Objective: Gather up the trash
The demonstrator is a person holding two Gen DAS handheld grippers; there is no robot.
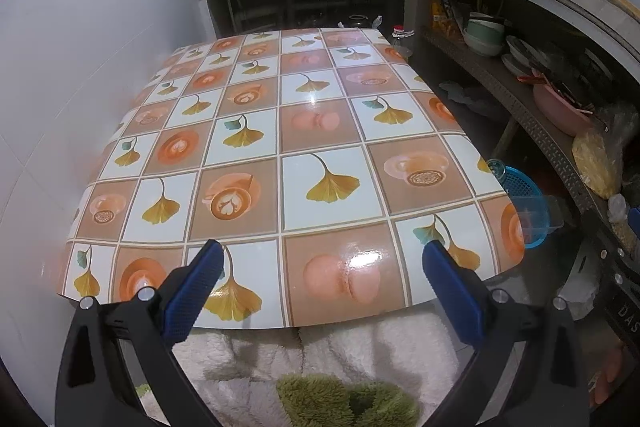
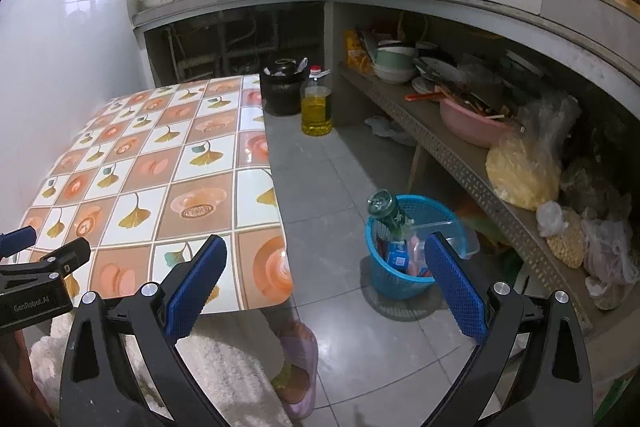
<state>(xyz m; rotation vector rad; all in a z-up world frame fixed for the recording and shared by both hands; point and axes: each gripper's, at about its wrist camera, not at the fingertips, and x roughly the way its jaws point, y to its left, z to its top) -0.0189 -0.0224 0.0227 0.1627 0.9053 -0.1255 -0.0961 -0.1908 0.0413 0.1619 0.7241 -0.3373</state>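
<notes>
Left hand-held gripper: released, blue pads wide apart, nothing between them. It sits over the near edge of the worktop, which carries a tiled ginkgo-and-coffee print cloth.

Right hand-held gripper: also released, empty, held off the right edge of the worktop above the floor. The left unit's tip shows at the far left of the right wrist view.

Trash is in the blue basket, which stands on the floor to the right of the worktop, just in front of the perforated shelf. A green glass bottle leans out over its left rim, neck down in the basket. A clear plastic box lies tilted across the top, with small blue and red packets below it. In the left wrist view the basket is partly hidden by the worktop corner.

Farther back on the floor: a bottle of yellow oil just beside a dark jar, both at the far corner of the worktop.

The shelf holds bowls, a pink basin and bagged food.

A person's slippered foot is on the floor under the near right corner, and a white fleece garment runs along the bottom edge.
</notes>
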